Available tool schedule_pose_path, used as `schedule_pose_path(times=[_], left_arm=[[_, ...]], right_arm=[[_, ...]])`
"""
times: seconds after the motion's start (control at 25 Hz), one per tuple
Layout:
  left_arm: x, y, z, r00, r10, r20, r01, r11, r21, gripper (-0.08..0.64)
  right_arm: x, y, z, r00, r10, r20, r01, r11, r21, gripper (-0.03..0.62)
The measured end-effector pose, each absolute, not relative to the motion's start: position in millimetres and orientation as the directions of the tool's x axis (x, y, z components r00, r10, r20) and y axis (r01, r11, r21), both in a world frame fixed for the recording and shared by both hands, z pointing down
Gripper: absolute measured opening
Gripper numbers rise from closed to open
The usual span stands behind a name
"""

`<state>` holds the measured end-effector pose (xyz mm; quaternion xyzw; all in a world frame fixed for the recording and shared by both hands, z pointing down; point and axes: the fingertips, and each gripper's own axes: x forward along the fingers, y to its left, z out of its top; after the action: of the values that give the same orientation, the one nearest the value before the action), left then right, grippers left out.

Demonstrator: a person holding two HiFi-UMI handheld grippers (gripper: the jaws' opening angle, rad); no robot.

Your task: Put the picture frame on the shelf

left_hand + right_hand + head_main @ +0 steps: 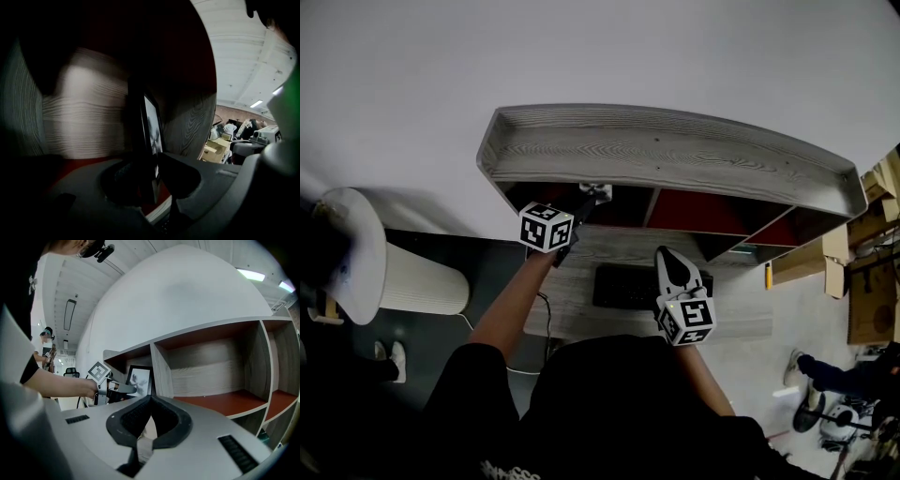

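Left gripper jaws are seen narrowly apart around the lower edge of the picture frame, apparently not pressed on it. The right gripper is kept closed and empty outside the shelf. Inside the shelf's left compartment, the frame could be toppled if snagged during withdrawal. Its long axis is set upright, its face turned outward.

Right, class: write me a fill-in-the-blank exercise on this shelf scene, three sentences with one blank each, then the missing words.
1. The picture frame stands between the jaws of the ___ hand-held gripper.
2. The jaws of the right hand-held gripper are ___, with nothing between them.
3. The floor of each compartment of the shelf is coloured ___.

Missing words: left; shut; red.
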<state>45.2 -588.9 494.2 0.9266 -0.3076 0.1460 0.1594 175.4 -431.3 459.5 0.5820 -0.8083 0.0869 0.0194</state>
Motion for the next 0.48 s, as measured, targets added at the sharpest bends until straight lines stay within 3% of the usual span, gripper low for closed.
schedule_pose_path(times=[0.48], left_arm=[[44,-611,503,0.679,-0.585,0.444,-0.699,-0.700,0.146,0.178]], right_arm=[[179,-423,465,-0.317,-0.939,0.136,-0.945,0.301,-0.128,0.012]])
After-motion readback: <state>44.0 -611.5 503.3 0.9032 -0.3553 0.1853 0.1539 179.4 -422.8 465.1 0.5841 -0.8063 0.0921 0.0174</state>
